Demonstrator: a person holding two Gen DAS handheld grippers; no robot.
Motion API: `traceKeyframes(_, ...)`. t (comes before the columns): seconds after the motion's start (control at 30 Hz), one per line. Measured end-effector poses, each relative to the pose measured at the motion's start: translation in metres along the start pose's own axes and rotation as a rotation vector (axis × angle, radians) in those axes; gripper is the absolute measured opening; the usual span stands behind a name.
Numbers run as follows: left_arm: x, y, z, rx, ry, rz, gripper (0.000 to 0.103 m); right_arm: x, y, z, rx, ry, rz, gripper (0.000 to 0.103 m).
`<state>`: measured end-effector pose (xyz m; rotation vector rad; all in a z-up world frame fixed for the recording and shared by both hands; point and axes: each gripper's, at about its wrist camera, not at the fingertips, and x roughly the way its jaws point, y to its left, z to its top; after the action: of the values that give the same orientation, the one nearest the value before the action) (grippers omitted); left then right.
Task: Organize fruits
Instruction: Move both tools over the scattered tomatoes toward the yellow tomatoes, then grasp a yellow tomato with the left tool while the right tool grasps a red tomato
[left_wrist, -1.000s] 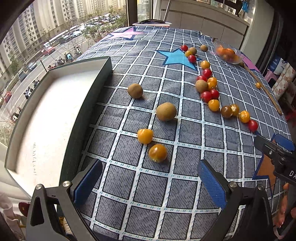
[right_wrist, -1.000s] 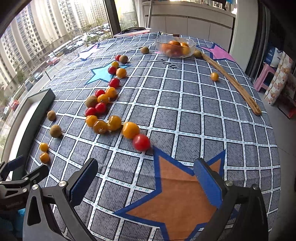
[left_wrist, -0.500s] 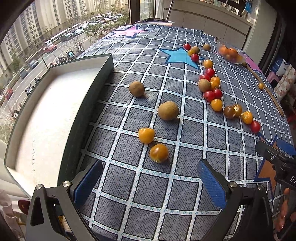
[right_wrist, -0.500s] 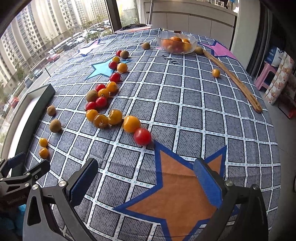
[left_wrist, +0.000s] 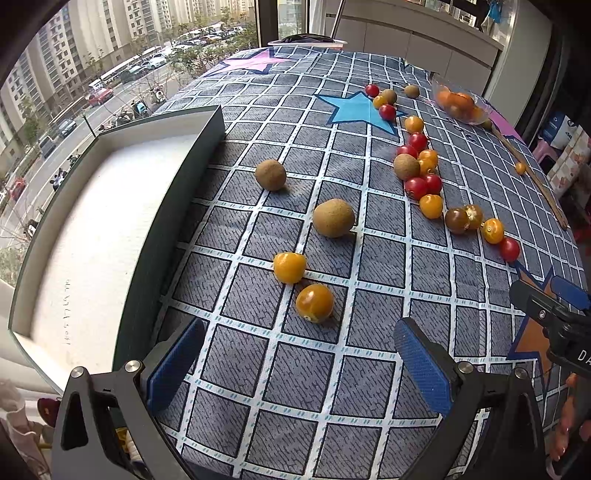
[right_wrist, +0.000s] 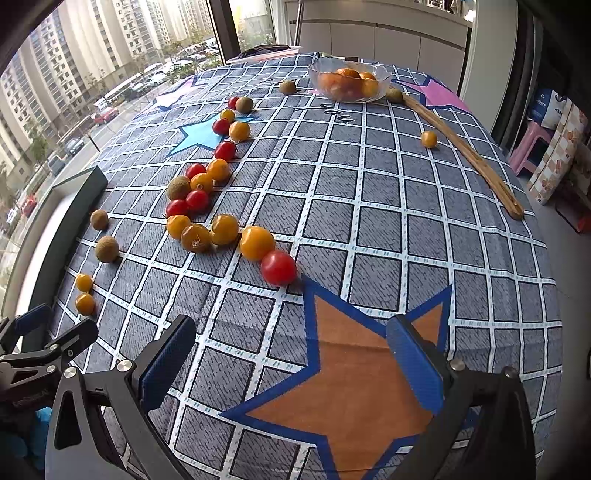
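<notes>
Red and yellow cherry tomatoes and brown kiwis lie scattered on a checked tablecloth. My left gripper (left_wrist: 295, 365) is open and empty, just short of an orange tomato (left_wrist: 314, 302) and a yellow tomato (left_wrist: 289, 267); a kiwi (left_wrist: 333, 217) lies beyond them. My right gripper (right_wrist: 291, 358) is open and empty over an orange star, with a red tomato (right_wrist: 278, 267) and a yellow tomato (right_wrist: 256, 242) ahead of it. A dark-walled tray (left_wrist: 155, 236) with a white floor sits at the left.
A glass bowl (right_wrist: 349, 83) holding orange fruit stands at the far side. A long wooden stick (right_wrist: 469, 155) lies along the right edge with a lone yellow tomato (right_wrist: 428, 139) beside it. The table ends at a window on the left.
Both grippers have moved forward a little toward the fruit, so the tomatoes appear slightly nearer. Both stay open. No fruit has moved.
</notes>
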<state>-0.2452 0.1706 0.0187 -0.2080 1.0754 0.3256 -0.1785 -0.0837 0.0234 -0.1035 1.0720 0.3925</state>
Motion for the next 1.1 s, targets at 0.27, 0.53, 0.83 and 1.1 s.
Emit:
traceKeyframes(0.27, 0.000, 0.004, -0.001, -0.013, -0.001, 0.005, 0.103, 0.001, -0.001, 0.000, 0.001, 0.001, 0.001, 0.103)
traceKeyframes(0.53, 0.002, 0.005, -0.003, -0.013, 0.004, 0.017, 0.103, 0.002, -0.004, -0.002, 0.004, -0.004, 0.008, 0.103)
traceKeyframes(0.83, 0.005, -0.002, -0.003, -0.011, 0.001, 0.028, 0.103, 0.007, -0.004, 0.005, -0.012, -0.009, 0.012, 0.103)
traceKeyframes(1.1, 0.010, -0.008, -0.003, -0.028, 0.015, 0.031, 0.089, 0.020, 0.006, 0.019, -0.059, -0.019, 0.005, 0.098)
